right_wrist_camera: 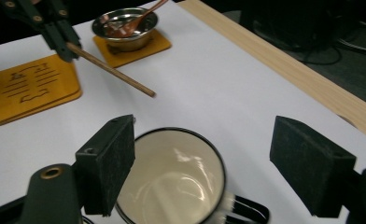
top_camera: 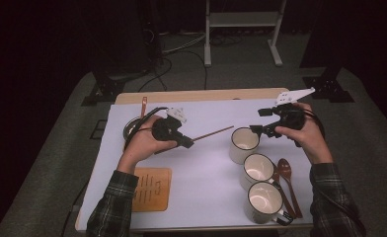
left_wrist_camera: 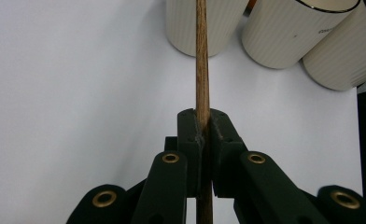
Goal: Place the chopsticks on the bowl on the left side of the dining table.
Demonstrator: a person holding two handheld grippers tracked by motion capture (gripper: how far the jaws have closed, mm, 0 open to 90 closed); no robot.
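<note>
Matt brown wooden stick [left_wrist_camera: 201, 56], grain visible, glossy cream enamel mugs [top_camera: 244, 144] with dark rims, shiny metal bowl [right_wrist_camera: 125, 28] at 11 o'clock, smooth orange wooden coasters [right_wrist_camera: 29, 88], matt white paper-like table cover [top_camera: 206, 182], matt black plastic gripper pads [right_wrist_camera: 107, 170], glossy brown spoons [top_camera: 286, 173].

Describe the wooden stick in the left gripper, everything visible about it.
The wooden stick is thin, straight, round and brown, with visible grain. The left gripper is shut on it, both pads pressed against its sides. Most of its length juts out past the jaws, lifted above the white table cover and aimed at the nearest cream mug. Its free end touches nothing.
</note>
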